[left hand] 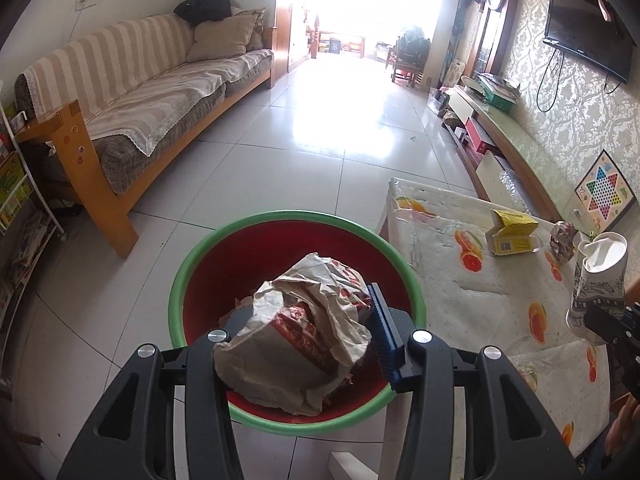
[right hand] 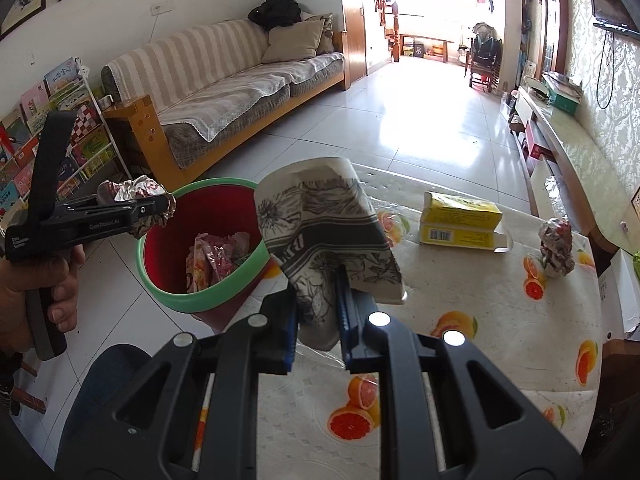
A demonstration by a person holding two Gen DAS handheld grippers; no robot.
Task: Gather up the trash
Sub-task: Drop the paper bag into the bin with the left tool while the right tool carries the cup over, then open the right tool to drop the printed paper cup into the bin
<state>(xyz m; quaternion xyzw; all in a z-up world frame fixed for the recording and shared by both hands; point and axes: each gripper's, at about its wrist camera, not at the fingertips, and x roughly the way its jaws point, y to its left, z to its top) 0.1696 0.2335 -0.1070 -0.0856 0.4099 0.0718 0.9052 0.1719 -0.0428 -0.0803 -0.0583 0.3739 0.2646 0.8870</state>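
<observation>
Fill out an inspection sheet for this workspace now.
Surface: table under a fruit-print plastic cloth, on a tiled floor.
Job's things: green-rimmed red bin on the floor beside the table, trash already inside; crumpled wrapper held above it; crushed paper cup lifted over the table; yellow box and foil ball not yet picked up from the table.
Clutter: checkers board leaning against the wall.
Grippers: left gripper shut on the wrapper; right gripper shut on the cup.
Cables: TV cables hanging down the wall, away from the work.
Surroundings: sofa, bookshelf, wall TV.
</observation>
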